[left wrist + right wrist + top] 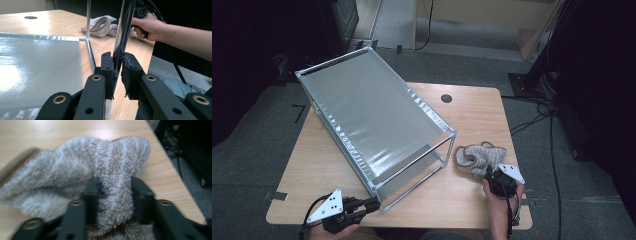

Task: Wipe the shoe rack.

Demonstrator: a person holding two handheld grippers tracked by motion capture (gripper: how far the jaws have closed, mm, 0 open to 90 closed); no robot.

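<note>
The bench (472,112) carries my silver rack (367,112), a long metal frame with a mesh sheet stretched across it, lying slantwise: its long axis runs from the far left corner of the bench down toward the near middle, and the near end stands open toward me. My left gripper (117,72) sits right at that near corner, where the upright post (122,37) of the frame rises between my jaws; they straddle it closely, one pad seems to touch it and a thin gap shows at the other, so I judge it nearly clamped rather than firmly held. To the right of the rack's near end, apart from it, lies the fuzzy beige towel (479,157), bunched in a heap near the right edge of the bench. My right gripper (116,192) is in it already, jaws apart with a thick fold of pile standing between them, that fold running away from me. The right hand (501,192) is plainly nearer the cloth, and the rack's open end lies to its left.
</note>
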